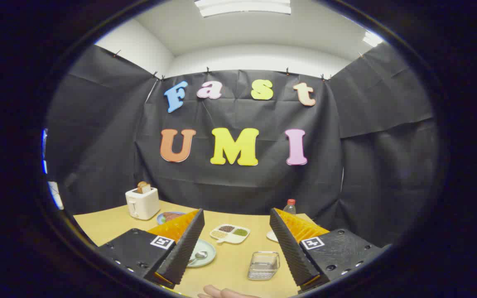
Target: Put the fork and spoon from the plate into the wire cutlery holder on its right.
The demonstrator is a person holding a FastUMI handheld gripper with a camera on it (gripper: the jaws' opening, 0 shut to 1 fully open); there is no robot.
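Two fingers of the gripper [234,248] stand wide apart, empty, above the surface [230,265], plate [205,253] with spoon [198,256] at ten o'clock of the wire cutlery holder [263,265].

Place: a staged recording booth, not a lived-in kitchen.
Walls: black cloth [238,182] was clipped up on all sides, well beyond the fingers.
Room behind: white walls and ceiling light panels [243,7] showed above the cloth.
Table: a plain yellow tabletop [230,265] lay under the fingers.
Kitchen props: a white toaster [142,203], a divided snack tray [230,233] and a bottle [290,207] stood beyond the fingers.
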